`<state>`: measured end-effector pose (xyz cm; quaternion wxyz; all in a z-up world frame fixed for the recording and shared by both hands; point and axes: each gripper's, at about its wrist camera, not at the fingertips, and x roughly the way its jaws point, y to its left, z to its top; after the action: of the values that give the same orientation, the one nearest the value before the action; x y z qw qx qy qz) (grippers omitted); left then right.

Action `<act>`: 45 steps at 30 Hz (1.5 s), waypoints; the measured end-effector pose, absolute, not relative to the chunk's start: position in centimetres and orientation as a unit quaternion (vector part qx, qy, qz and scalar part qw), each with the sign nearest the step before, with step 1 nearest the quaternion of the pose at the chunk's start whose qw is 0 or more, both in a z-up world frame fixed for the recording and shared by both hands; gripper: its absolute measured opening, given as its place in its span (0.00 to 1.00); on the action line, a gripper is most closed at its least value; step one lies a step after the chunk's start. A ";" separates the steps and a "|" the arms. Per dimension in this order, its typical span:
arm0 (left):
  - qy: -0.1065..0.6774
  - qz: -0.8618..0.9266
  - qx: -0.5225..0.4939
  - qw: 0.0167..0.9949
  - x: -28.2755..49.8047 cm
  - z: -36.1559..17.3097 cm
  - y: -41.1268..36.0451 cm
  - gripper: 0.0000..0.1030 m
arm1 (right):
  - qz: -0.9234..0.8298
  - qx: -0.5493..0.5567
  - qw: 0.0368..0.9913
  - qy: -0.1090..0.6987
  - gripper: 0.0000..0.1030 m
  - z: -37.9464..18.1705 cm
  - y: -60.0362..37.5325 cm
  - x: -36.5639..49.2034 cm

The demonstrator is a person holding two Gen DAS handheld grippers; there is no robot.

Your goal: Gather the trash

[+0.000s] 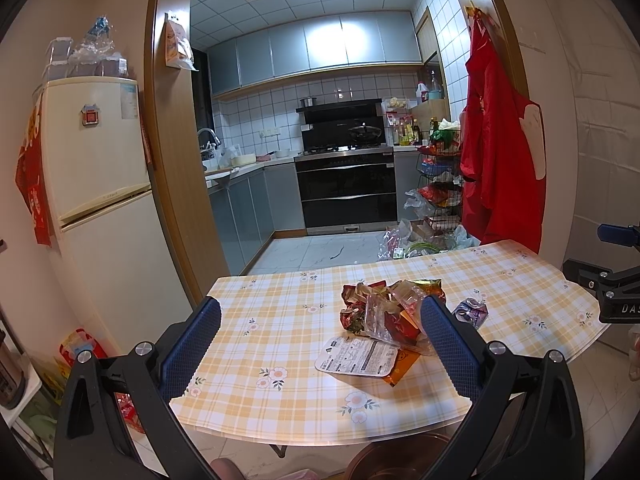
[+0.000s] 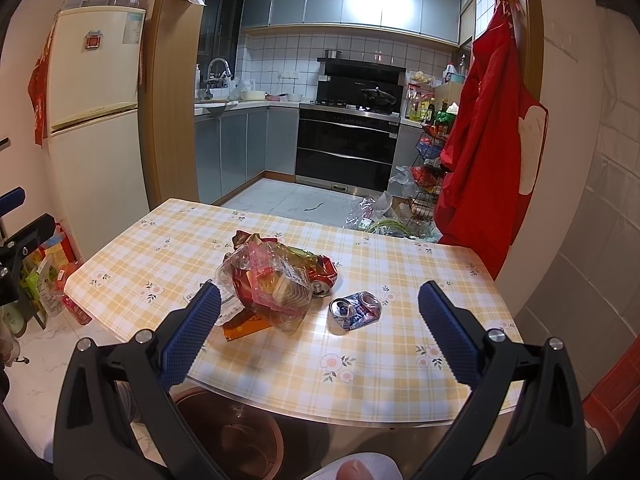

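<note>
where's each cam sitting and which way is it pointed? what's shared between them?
Left wrist: on the left tool, at the table's near edge, facing the kitchen; shows its own open blue fingers, the trash pile, and the right tool at the frame's right edge.
Right wrist: on the right tool, further right, same heading; shows its open fingers, the crushed can, a bin below the table edge, and the left tool at the far left.
Shared: checked table, trash pile, crushed can, oven, fridge, red apron.
</note>
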<state>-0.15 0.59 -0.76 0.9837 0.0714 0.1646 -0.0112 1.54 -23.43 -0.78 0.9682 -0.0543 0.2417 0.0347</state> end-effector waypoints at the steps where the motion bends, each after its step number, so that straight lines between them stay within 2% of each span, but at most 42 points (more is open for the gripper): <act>1: 0.164 -0.011 0.071 0.984 -0.2 -0.8 0.6 0.95 | 0.035 -0.054 0.968 0.242 0.95 -0.7 -23.3 1.4; 17: 0.185 -0.030 0.052 0.981 0.9 -2.6 1.6 0.95 | 0.038 -0.058 0.962 0.265 0.95 -4.1 -23.7 3.0; 34: 0.306 -0.008 0.015 0.952 7.8 -14.7 5.5 0.95 | 0.052 -0.004 0.935 0.350 0.95 -14.7 -25.0 9.3; 45: 0.320 -0.023 0.006 0.947 10.3 -16.8 5.6 0.95 | 0.018 -0.010 0.925 0.380 0.95 -17.5 -26.2 11.9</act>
<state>10.29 5.59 -16.84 0.9472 0.0063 0.3197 -0.0227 11.92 -26.21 -17.51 0.9248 -0.0098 0.3799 0.0182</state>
